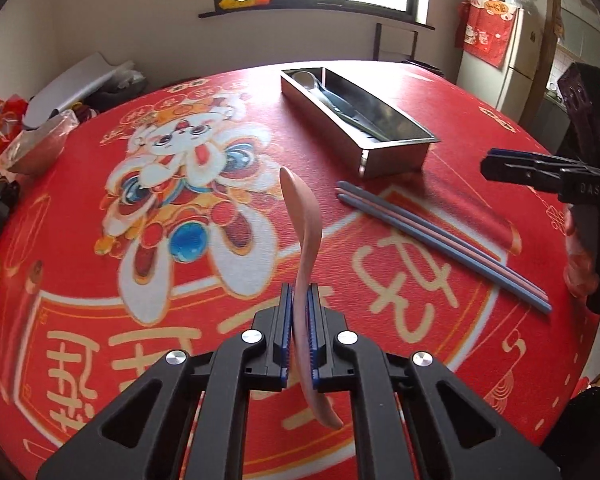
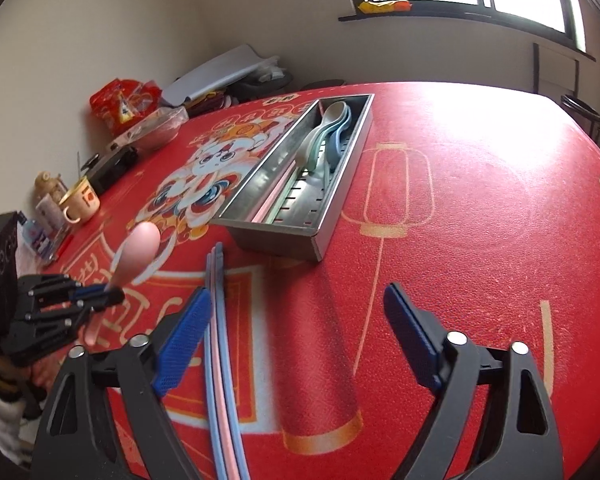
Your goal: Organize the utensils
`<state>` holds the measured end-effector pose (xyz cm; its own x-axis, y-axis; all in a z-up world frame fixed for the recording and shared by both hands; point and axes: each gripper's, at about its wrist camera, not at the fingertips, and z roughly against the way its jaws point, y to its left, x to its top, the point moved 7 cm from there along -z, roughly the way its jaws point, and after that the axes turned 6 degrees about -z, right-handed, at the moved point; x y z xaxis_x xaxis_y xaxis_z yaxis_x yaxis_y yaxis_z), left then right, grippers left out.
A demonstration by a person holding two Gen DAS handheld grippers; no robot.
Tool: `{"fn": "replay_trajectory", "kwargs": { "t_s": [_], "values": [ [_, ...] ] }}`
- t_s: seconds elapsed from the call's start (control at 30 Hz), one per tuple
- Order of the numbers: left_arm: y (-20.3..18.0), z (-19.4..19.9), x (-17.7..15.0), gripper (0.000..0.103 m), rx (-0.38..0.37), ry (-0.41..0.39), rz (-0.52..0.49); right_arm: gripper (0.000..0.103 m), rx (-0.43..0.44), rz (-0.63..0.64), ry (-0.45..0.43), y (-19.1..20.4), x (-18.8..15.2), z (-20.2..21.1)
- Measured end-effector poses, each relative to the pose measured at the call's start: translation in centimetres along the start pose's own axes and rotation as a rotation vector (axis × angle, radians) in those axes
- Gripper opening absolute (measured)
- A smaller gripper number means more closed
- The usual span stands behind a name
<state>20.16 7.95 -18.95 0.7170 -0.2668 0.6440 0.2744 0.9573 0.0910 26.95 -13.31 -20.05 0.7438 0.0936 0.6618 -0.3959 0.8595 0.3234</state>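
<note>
One red worktop [image 1: 100, 280] carries a steel tray [image 1: 396, 152] already stocked with spoons (so the sorting is judged partway done). Chopsticks [image 2: 220, 360] lie beside it, straddled by the wide-open right tool [image 2: 300, 332]. Clamped edge-on in the left tool [image 1: 300, 320], a pink spoon [image 1: 304, 224] is held clear for carrying.

Pink spoon [image 1: 302, 264] upright; chopsticks [image 1: 440, 240] beside steel tray [image 1: 392, 156].

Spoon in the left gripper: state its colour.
Pink; the spoon shows best in the left wrist view.
</note>
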Motion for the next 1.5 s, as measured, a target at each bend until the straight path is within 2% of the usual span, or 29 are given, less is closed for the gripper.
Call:
{"fn": "replay_trajectory", "kwargs": {
  "t_s": [0.07,0.13,0.2,0.3,0.5,0.77,1.2,1.37,1.5],
  "values": [
    [1.5,0.2,-0.2,0.007,0.036,-0.001,0.010,0.063,-0.012,0.032,0.041,0.3,-0.4,-0.7],
    [2.7,0.1,-0.5,0.007,0.066,0.000,0.023,0.045,-0.008,0.055,0.081,0.6,-0.9,-1.3],
    [3.7,0.0,-0.8,0.007,0.087,0.004,0.039,0.037,-0.003,0.076,0.112,1.0,-1.3,-1.8],
    [4.4,-0.2,-1.1,0.007,0.080,0.004,0.066,0.032,-0.003,0.126,0.143,1.9,-1.9,-2.4],
    [4.7,-0.2,-1.2,0.007,0.055,-0.020,0.093,0.025,0.019,0.207,0.199,3.7,-3.0,-3.3],
    [4.9,-0.5,-1.5,0.007,0.021,-0.016,0.118,0.025,0.030,0.227,0.205,4.6,-2.9,-3.6],
    [4.6,-1.1,-1.5,0.008,-0.004,0.011,0.114,0.019,-0.040,0.293,0.216,4.6,-2.9,-3.4],
    [5.0,-1.2,-1.7,0.008,-0.033,0.006,0.140,0.019,-0.050,0.319,0.232,4.7,-3.8,-2.6],
    [4.9,-1.2,-1.7,0.008,-0.023,0.008,0.132,0.019,-0.047,0.322,0.243,5.0,-4.2,-2.6]
  ]
}}
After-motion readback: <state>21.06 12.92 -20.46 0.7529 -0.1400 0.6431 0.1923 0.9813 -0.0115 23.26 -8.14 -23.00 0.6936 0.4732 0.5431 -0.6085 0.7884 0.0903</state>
